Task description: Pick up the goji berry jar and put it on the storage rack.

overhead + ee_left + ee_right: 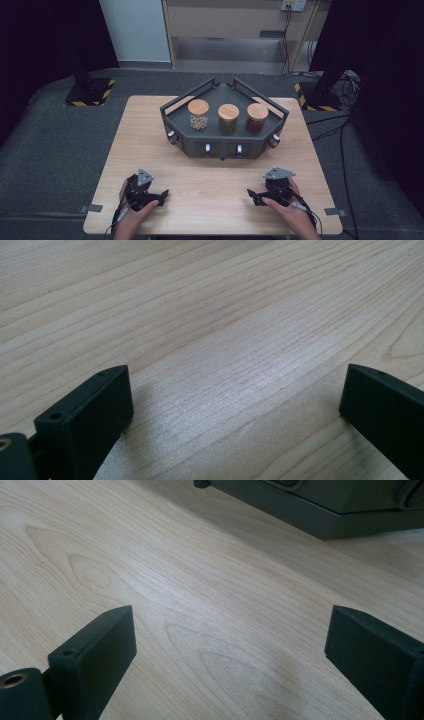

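A dark grey angular rack (225, 145) stands at the back middle of the wooden table (215, 200). On it stand three glass jars with wooden lids: one with pale round pieces (198, 115), one with dark green contents (228, 119), one with red contents (257, 119). My left gripper (161, 196) rests near the table's front left, held by a hand, its jaws pointing toward the middle. In the left gripper view the left gripper (235, 400) is open over bare wood. My right gripper (251, 196) rests at the front right, open with nothing between its jaws (230, 640).
The rack's lower edge (320, 515) shows at the top of the right gripper view. Bare wood lies between the two grippers. Beyond the table are grey floor, stand bases with yellow-black tape (90, 92) and cables (345, 135) at the right.
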`<act>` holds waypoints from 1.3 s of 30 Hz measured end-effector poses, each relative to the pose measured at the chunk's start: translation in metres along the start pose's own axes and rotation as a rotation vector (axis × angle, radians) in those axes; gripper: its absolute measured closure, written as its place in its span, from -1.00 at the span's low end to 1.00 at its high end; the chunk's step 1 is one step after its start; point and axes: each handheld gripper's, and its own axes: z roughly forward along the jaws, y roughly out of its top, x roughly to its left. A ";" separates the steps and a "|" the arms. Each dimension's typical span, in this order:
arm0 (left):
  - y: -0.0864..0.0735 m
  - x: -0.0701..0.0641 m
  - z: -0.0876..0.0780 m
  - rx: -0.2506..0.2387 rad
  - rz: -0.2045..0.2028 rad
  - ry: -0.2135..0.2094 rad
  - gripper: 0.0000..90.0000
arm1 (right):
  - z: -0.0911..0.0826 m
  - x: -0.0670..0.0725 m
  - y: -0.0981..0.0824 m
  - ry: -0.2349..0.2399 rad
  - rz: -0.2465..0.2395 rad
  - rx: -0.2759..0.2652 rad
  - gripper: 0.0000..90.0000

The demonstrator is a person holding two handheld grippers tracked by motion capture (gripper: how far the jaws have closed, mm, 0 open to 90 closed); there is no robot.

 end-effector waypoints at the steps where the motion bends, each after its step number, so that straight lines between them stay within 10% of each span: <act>1: 0.000 0.000 0.000 0.000 0.000 0.000 -1.00 | 0.000 0.000 -0.001 0.000 0.000 -0.002 -0.86; 39: 0.000 0.000 0.000 -0.001 -0.001 0.000 -1.00 | -0.005 -0.003 -0.025 -0.041 0.027 -0.012 -0.91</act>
